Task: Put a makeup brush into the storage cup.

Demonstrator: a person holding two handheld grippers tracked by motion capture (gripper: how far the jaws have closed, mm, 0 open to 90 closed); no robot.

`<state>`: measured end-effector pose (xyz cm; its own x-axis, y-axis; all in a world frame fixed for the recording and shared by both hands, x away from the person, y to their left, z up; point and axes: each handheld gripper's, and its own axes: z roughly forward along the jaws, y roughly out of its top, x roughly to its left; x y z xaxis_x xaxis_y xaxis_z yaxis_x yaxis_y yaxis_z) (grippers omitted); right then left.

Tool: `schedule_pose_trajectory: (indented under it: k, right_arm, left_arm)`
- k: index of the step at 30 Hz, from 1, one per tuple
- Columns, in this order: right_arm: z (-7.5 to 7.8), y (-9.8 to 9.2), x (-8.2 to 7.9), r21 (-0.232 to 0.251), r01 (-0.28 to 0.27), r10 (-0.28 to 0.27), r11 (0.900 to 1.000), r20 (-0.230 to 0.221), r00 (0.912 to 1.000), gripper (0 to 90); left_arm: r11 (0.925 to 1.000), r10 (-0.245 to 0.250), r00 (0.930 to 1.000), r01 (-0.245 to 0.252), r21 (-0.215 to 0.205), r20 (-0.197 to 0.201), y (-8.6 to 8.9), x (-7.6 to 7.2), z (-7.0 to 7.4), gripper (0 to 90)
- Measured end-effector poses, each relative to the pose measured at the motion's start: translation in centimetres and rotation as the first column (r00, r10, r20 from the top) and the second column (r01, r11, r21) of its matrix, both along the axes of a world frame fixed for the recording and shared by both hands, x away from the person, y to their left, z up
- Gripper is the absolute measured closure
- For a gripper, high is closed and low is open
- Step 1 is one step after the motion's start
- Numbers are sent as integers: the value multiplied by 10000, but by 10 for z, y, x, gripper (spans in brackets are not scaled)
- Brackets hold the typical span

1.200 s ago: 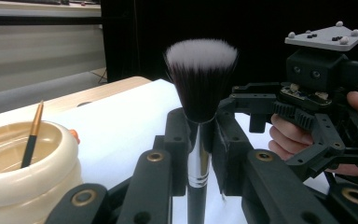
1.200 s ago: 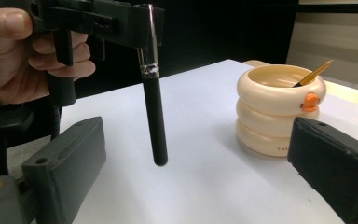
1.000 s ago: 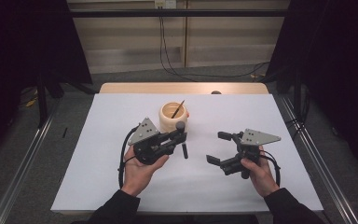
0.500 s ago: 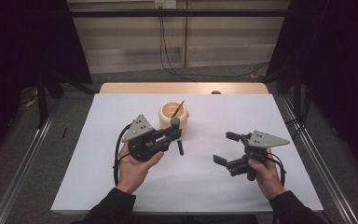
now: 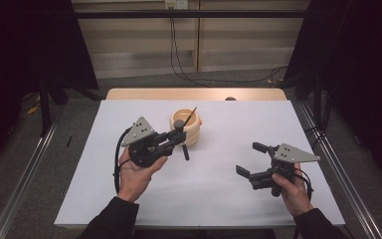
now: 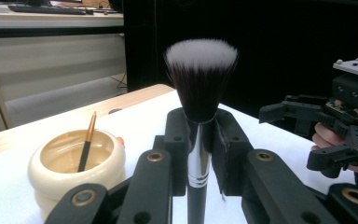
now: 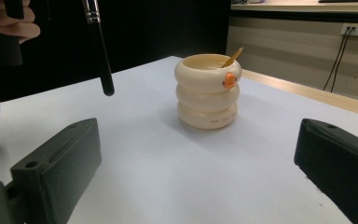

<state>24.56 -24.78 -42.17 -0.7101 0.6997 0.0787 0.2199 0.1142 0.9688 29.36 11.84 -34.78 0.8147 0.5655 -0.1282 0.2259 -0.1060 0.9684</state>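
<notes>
Black jaws of your left gripper are clamped almost fully together on the handle of a makeup brush, holding it upright with the bristles on top, just left of and nearer than the cream ringed holder at the table's far middle. Your right gripper stands wide open with nothing between its jaws, low over the white tabletop, well to the right.

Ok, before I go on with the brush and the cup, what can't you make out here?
- Brush: handle's lower end cut off by the bottom edge, left gripper view.
- Cup: small print near its base too small to read, right gripper view.
- Cup's inside bottom: hidden by its wall, right gripper view.
- Thin stick in the cup: lower tip indistinct.
</notes>
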Motion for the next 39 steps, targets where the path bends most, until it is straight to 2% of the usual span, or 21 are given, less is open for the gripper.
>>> schedule_pose_trajectory:
  k: [6, 9, 10, 11, 12, 13, 14, 20, 28, 29, 31, 39]
  right_arm:
    - [-1, -4, -6, -95, 164, -163, 9998, 55, 9999, 0]
    - [-2, -7, -10, -209, 302, -299, 9993, 132, 9995, 0]
    - [-2, -8, -11, -211, 348, -346, 9992, 82, 9994, 0]
    - [-2, -10, -12, -230, 364, -362, 9991, 107, 9993, 0]
    - [-2, -10, -13, -178, 452, -450, 9988, 130, 9989, 0]
    - [-2, -12, -14, -155, 511, -510, 9986, 111, 9986, 0]
    - [-2, -13, -14, -186, 527, -525, 9984, 112, 9986, 0]
    - [-4, -18, -19, -94, 714, -713, 9974, 97, 9974, 0]
    - [-6, -20, -20, 4, 953, -953, 9954, 229, 9952, 0]
    - [-7, -20, -20, 61, 1001, -1002, 9950, 201, 9948, 0]
    - [-7, -20, -20, 66, 976, -977, 9952, 209, 9950, 0]
    - [-10, -20, -20, 133, 1024, -1027, 9947, 252, 9944, 0]
  left_arm:
    - [9998, 193, 9998, -193, -1, 6, 4, 3, 3, 778]
    - [9999, 116, 9999, -116, -4, 70, 6, 6, 5, 778]
    - [9998, 186, 9998, -187, 97, 97, 7, 7, 6, 778]
    - [9996, 280, 9996, -280, 25, 80, 6, 7, 7, 778]
    - [9999, 133, 9999, -133, -94, 43, 6, 8, 7, 778]
    - [9998, 181, 9997, -183, 107, 152, 7, 9, 9, 778]
    - [10000, 84, 9999, -83, -11, 117, 7, 10, 9, 778]
    - [9998, 201, 9996, -201, 25, 174, 7, 15, 14, 778]
    - [9991, 409, 9986, -412, 77, 341, 10, 25, 24, 779]
    - [9992, 390, 9986, -388, -45, 344, 10, 26, 24, 778]
    - [9990, 447, 9981, -450, 69, 430, 11, 29, 26, 779]
    - [9977, 682, 9965, -684, 29, 477, 13, 41, 29, 778]
